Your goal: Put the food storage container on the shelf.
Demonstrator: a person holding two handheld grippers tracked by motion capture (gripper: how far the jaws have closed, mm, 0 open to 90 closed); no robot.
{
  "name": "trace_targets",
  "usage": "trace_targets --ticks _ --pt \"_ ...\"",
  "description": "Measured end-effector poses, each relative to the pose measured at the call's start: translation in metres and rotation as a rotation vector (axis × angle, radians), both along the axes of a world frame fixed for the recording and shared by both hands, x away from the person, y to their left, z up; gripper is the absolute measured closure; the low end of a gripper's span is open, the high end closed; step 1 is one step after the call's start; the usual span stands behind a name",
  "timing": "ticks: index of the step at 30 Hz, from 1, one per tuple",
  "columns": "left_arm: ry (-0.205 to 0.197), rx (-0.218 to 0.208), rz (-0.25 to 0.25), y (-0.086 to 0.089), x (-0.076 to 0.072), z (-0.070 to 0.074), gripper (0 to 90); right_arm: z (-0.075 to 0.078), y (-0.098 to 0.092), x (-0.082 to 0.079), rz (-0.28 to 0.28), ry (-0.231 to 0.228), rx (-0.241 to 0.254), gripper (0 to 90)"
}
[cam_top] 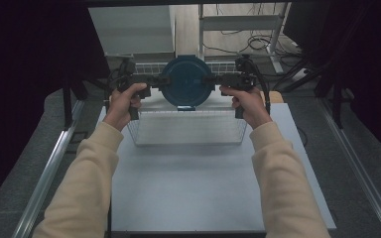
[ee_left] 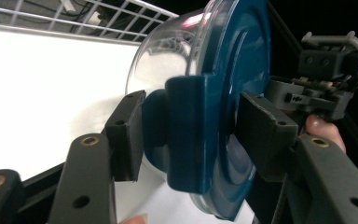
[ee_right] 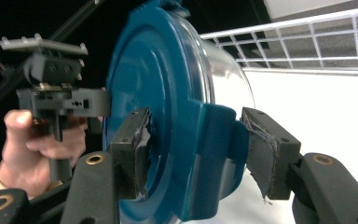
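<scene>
Fingers [ee_left: 123, 135] of the left gripper [cam_top: 149, 79] are clamped on a blue latch tab at the rim of the lidded bowl [cam_top: 186, 82]; one pad presses the clear bowl side of the tab, the other presses the lid face. Fingers [ee_right: 133, 149] of the right gripper [cam_top: 223, 79] are clamped the same way on the opposite latch tab. Neither pair shows a gap to the plastic.

Position of the bowl, relative to the wire basket [cam_top: 186, 130]:
- The bowl hangs above the basket's far edge, clear of the table [cam_top: 203, 188].
- It is tipped on edge: the blue lid faces the person, the clear bowl body points away.
- The basket's open top lies below the bowl and toward the person.

Governing relation:
- The line between the two clamped tabs runs level, left to right, parallel to the basket's long side.
- The bowl sits midway between the grippers, so neither hand is nearer; the load is shared equally.
- The left hand [cam_top: 124, 101] and right hand [cam_top: 248, 104] grip the handles below that line.

Judgement: the next move, lowering into the basket or levelling the bowl, requires both grippers to travel and rotate together about the tab-to-tab axis. Unequal motion could twist a tab out of its pads.
</scene>
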State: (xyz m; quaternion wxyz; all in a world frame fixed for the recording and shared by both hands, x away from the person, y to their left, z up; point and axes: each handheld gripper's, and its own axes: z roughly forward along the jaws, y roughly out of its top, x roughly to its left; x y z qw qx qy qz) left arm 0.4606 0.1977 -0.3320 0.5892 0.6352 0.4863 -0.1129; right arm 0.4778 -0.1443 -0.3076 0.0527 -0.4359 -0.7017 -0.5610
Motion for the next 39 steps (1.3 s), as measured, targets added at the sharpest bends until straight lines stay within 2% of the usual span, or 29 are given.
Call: trace_targets --ticks 3,12,14,15,20,21,23,24,27,33,39 --pt "0.026 -0.02 0.028 0.0 0.004 -0.003 44.2 -0.004 0.001 0.006 -0.024 0.034 0.027 43.6" --pt "0.131 -0.062 0.054 -0.004 0.021 -0.016 38.1 -0.016 0.001 0.025 -0.125 0.217 0.102 43.1" --pt "0.129 -0.068 0.058 -0.005 0.022 -0.018 37.5 -0.021 0.001 0.028 -0.15 0.26 0.124 42.8" --pt "0.129 -0.066 0.06 -0.005 0.022 -0.018 37.5 -0.023 0.0 0.029 -0.151 0.265 0.138 42.9" --pt "0.122 -0.061 0.067 -0.006 0.021 -0.018 35.9 -0.023 0.001 0.026 -0.158 0.228 0.129 41.5" --pt "0.109 -0.041 0.08 -0.007 0.02 -0.017 33.3 -0.022 0.002 0.024 -0.174 0.201 0.106 37.8" --pt "0.071 0.008 0.13 -0.006 0.018 -0.015 27.1 -0.017 0.006 0.019 -0.226 0.117 0.014 26.4" --pt "0.057 0.017 0.157 -0.004 0.016 -0.013 25.0 -0.015 0.007 0.016 -0.244 0.088 -0.016 23.0" --pt "0.011 0.029 0.177 0.001 0.008 -0.006 23.0 -0.01 0.008 0.007 -0.233 0.043 -0.044 17.6" --pt "-0.057 0.045 0.167 0.007 -0.017 0.002 23.1 -0.002 0.002 -0.014 -0.209 -0.078 -0.141 14.2" --pt "-0.109 0.075 0.132 0.005 -0.043 -0.002 23.8 -0.002 -0.014 -0.032 -0.171 -0.136 -0.145 14.3"
